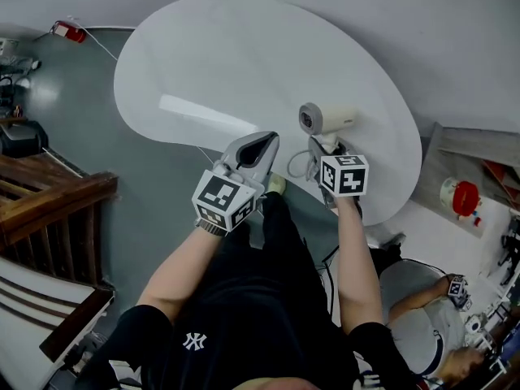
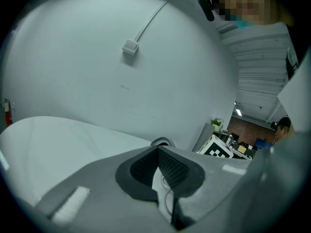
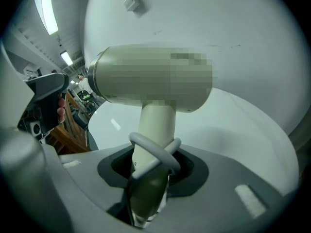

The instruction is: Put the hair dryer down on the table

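The cream hair dryer (image 1: 323, 120) stands upright over the near right edge of the white rounded table (image 1: 244, 55), nozzle facing left. My right gripper (image 1: 322, 147) is shut on its handle. In the right gripper view the dryer's body (image 3: 150, 79) fills the middle, and its grey cord (image 3: 154, 152) loops round the handle just above the gripper (image 3: 150, 171). My left gripper (image 1: 262, 142) is just left of the dryer at the table's near edge, shut with nothing in it. In the left gripper view its jaws (image 2: 158, 152) meet at the tips, and the dryer's nozzle (image 2: 162, 141) peeks above them.
A red extinguisher (image 1: 69, 31) and a white cable lie on the floor at far left. A wooden railing (image 1: 49, 210) stands at left. Another person (image 1: 431, 323) sits at lower right by a red object (image 1: 463, 197). A cable box (image 2: 130, 47) is on the wall.
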{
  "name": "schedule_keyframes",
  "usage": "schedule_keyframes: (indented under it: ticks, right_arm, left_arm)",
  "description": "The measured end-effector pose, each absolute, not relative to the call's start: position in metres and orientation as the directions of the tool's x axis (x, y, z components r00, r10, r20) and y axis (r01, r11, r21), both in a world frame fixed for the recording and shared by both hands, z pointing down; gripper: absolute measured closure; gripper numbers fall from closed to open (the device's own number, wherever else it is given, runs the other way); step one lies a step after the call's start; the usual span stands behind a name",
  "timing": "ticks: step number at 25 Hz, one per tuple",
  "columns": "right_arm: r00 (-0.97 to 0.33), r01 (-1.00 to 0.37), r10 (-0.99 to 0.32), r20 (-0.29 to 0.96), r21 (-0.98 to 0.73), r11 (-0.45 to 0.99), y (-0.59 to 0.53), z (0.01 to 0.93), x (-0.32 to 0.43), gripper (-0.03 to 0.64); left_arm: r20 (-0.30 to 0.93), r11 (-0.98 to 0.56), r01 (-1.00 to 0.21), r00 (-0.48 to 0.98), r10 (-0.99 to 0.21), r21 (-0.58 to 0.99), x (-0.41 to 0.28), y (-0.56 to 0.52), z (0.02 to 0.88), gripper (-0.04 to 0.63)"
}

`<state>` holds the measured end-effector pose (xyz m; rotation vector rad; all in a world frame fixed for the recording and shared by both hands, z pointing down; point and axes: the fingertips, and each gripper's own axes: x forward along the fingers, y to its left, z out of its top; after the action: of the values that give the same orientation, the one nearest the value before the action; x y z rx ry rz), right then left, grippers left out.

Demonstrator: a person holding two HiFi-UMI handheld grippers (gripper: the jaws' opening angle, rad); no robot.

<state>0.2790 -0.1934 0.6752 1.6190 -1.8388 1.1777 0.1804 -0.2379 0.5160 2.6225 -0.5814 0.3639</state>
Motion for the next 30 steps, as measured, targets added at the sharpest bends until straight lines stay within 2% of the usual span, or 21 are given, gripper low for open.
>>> schedule_keyframes:
  ticks: [19, 30]
  right_arm:
    - [-0.183, -0.981, -0.425, 0.886, -0.19, 0.026, -0.214, 0.721, 0.279, 0.434]
    - [-0.106, -0.994, -0.323, 0.941, -0.093, 0.055, -0.216, 0.746, 0.284, 0.413]
  left_arm:
    - [0.365, -0.795, -0.48, 0.863, -0.351, 0.371, 0.198, -0.253, 0.539, 0.594]
    - [0.38, -0.778, -0.5, 0.852, -0.361, 0.38, 0.195, -0.264, 0.549, 0.594]
